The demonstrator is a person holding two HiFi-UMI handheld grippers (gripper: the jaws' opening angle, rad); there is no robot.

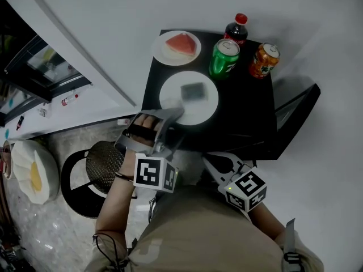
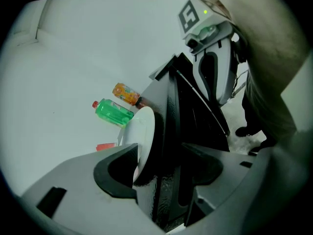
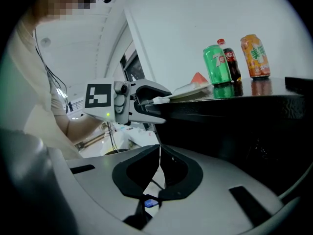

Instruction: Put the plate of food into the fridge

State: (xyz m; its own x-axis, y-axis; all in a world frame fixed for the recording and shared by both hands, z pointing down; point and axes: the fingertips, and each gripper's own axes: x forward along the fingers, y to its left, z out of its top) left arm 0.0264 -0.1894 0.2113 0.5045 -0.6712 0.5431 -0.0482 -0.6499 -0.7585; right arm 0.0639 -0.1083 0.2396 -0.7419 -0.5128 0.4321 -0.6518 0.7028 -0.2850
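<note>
The plate [image 1: 199, 111] lies flat on the table [image 1: 244, 118]; being round, it has no long axis. The grey block [image 1: 193, 90] on it runs its long side across the table. The green can [image 3: 218, 65] shows a "7" mark, while the print on the bottle [image 3: 229, 62] and orange can [image 3: 255, 56] is too small to read. The left claw [image 1: 174, 115] stands open, with the plate's near rim between its jaws, close to one jaw. The right claw [image 1: 212, 162] is closed and empty, just off the table's near edge
</note>
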